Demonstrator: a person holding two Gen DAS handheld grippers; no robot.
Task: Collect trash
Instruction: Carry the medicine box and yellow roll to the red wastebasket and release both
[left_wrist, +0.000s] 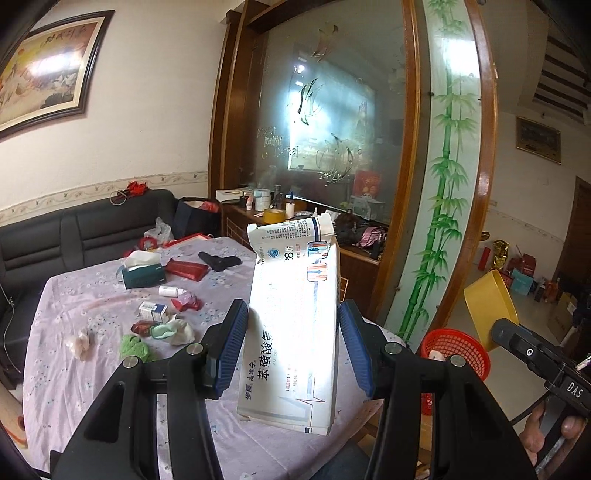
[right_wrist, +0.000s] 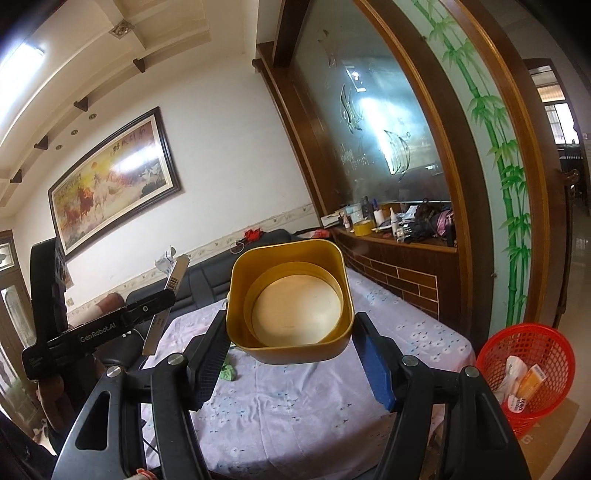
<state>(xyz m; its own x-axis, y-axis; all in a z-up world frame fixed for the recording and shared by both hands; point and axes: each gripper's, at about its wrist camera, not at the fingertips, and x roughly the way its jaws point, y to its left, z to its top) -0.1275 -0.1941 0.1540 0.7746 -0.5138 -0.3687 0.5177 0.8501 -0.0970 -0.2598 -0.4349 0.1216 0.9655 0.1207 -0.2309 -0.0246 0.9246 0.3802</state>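
Observation:
My left gripper (left_wrist: 293, 317) is shut on a flattened white medicine box (left_wrist: 295, 314), held upright above the table's right side. My right gripper (right_wrist: 290, 332) is shut on an empty yellow square container (right_wrist: 291, 299), tilted with its opening toward the camera; it also shows in the left wrist view (left_wrist: 491, 306). A red mesh trash basket (right_wrist: 528, 365) stands off the table's right edge with a few packages in it; it also shows in the left wrist view (left_wrist: 458, 350). On the table (left_wrist: 62, 369) lie scraps: a crumpled tissue (left_wrist: 79, 341), green sponge (left_wrist: 136, 347), wrappers (left_wrist: 186, 302) and a small box (left_wrist: 153, 310).
A tissue box (left_wrist: 142, 271), red pouch (left_wrist: 186, 269) and black toy gun (left_wrist: 219, 260) lie farther back. A black sofa (left_wrist: 74, 232) stands behind the table. A cluttered wooden cabinet (right_wrist: 402, 258) with a glass screen is on the right.

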